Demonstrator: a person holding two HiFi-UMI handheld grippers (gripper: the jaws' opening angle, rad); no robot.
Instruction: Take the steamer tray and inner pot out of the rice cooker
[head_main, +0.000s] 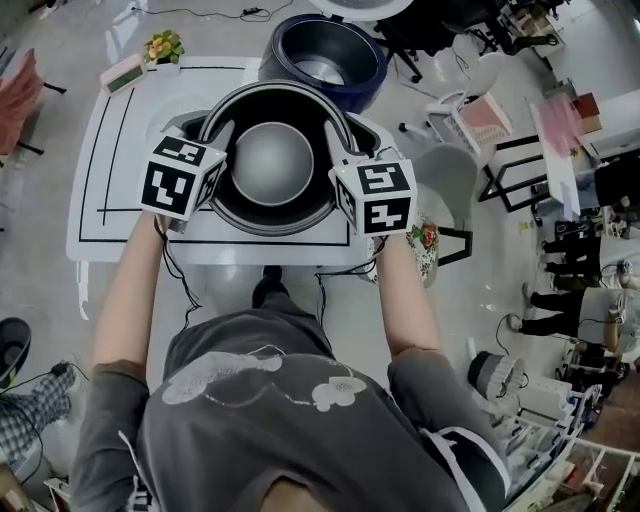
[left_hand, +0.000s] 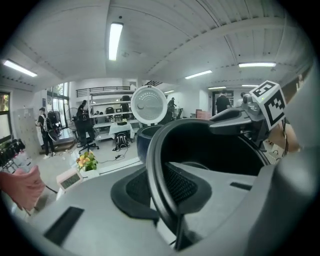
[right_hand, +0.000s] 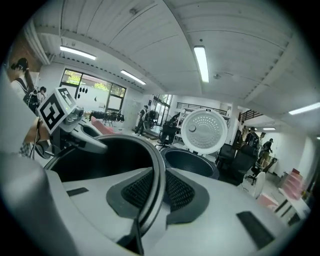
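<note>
So the inner pot part looks mostly sorted. The black round metal inner pot (head_main: 272, 160) is out of the dark blue round rice cooker (head_main: 325, 55), which sits at the far edge with its white perforated lid (right_hand: 205, 131) flipped up and its well looking empty. The inner pot is over the middle of the white counter (head_main: 120, 180), right in front of the person. I can't tell whether its base is resting on the counter or just above it.

The left hand-held gripper (head_main: 218, 135) is pinched narrow onto the pot's left rim, with one pad inside the wall and one outside. The right hand-held gripper (head_main: 335, 140) does the same on the opposite rim. Both gripper views show the thin rim running straight between the ribbed pads (left_hand: 182, 182), so it's a two-sided carry.

What's left, I'd guess: get the pot settled and let go. As for the steamer tray, I honestly can't pick it out for sure in any view, so no idea if that half is done.

The pot itself is wide with a thin rolled lip, a glossy dark inner wall, a dull grey round bottom, and nothing in it. The small pot of yellow flowers (head_main: 163, 48) and the little white display box (head_main: 122, 72) are well clear at the far left corner.
</note>
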